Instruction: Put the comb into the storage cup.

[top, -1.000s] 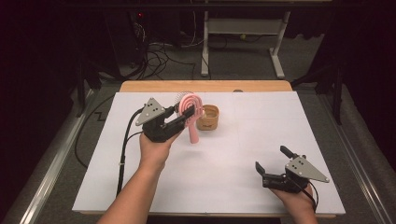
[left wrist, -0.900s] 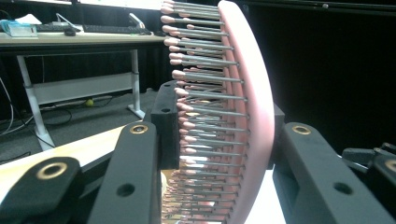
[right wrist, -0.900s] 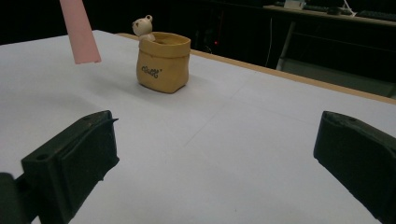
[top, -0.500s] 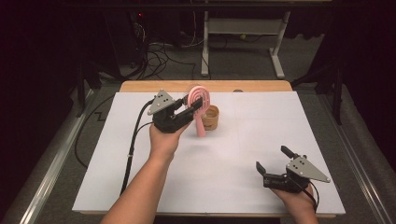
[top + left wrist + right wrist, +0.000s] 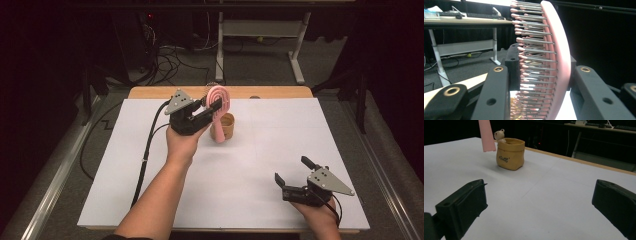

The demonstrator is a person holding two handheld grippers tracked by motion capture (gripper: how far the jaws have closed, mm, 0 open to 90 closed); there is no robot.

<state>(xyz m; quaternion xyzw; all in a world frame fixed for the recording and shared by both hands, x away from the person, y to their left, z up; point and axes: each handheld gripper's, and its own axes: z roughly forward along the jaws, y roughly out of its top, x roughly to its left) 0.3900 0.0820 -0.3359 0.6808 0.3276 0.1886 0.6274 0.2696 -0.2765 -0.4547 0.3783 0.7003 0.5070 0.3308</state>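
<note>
Left hand-held gripper (image 5: pixel 212 107) clamps pink oval hairbrush (image 5: pixel 218 100), metal bristles; handle end hides pot (image 5: pixel 227 126). Right hand-held gripper (image 5: pixel 292 175) gapes, holds nothing.

Pink hairbrush (image 5: pixel 218 100) with pink-tipped metal bristles. Mustard-yellow pot (image 5: pixel 510 153) bearing dark lettering and a cream bear figure (image 5: pixel 498 134). White sheet (image 5: pixel 250 165) over tan wooden desk (image 5: pixel 270 92). Black jaws.
</note>
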